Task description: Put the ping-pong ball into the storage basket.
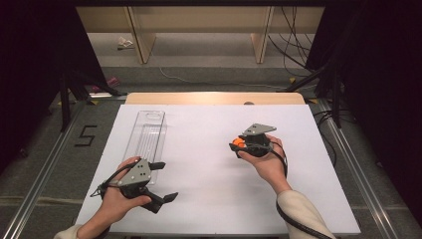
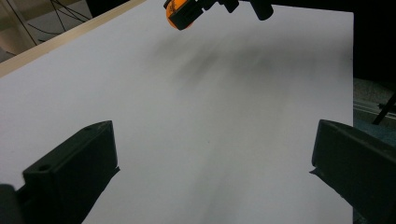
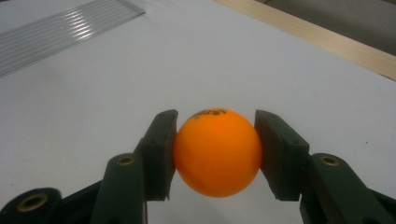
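An orange ball (image 3: pixel 217 151) with black print sits clamped between the two black jaws of my right gripper (image 3: pixel 216 154), both pads pressing its sides. From above, the ball (image 1: pixel 238 142) peeks out at the left of the right gripper (image 1: pixel 238 146), right of the table's middle. The ball (image 2: pixel 180 16) also shows at the top of the left gripper view, held a little above the white surface. My left gripper (image 1: pixel 164 181) rests near the front left, its jaws spread wide with nothing between them.
A clear plastic tray (image 1: pixel 146 137) with ribbed grooves lies lengthwise on the white table sheet (image 1: pixel 209 199), just beyond the left gripper. Its ribbed tray surface (image 3: pixel 60 32) appears at the upper left of the right gripper view. A wooden table edge (image 1: pixel 214 97) runs along the far side.
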### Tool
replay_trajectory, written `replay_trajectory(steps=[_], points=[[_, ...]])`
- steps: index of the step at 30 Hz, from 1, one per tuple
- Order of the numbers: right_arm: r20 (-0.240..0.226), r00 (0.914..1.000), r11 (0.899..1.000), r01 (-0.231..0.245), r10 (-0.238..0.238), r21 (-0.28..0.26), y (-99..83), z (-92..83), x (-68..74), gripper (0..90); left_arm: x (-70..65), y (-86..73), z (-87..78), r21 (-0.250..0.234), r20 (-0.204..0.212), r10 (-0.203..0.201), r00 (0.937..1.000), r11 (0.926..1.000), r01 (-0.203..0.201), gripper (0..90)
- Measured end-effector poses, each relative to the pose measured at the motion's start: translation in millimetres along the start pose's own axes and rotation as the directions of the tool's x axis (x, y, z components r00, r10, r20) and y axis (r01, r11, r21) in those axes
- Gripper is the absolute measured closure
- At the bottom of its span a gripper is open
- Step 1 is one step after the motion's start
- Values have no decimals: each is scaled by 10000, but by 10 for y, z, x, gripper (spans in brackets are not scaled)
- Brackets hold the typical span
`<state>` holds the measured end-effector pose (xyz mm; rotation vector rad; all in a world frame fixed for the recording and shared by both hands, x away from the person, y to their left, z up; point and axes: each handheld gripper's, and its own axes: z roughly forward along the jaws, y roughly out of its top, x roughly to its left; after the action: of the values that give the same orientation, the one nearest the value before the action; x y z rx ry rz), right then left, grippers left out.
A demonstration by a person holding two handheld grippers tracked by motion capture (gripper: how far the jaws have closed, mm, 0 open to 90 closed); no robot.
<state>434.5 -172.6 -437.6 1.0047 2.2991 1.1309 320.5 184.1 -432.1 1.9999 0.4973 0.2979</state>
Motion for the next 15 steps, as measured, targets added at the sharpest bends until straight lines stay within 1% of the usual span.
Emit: replay_trajectory(steps=[15], points=[[-138, 9999, 9998, 71, -73, -192, 50, -12, 63, 515, -1, -1, 1, 13, 2, 8, 10000, 10000, -8, 0]])
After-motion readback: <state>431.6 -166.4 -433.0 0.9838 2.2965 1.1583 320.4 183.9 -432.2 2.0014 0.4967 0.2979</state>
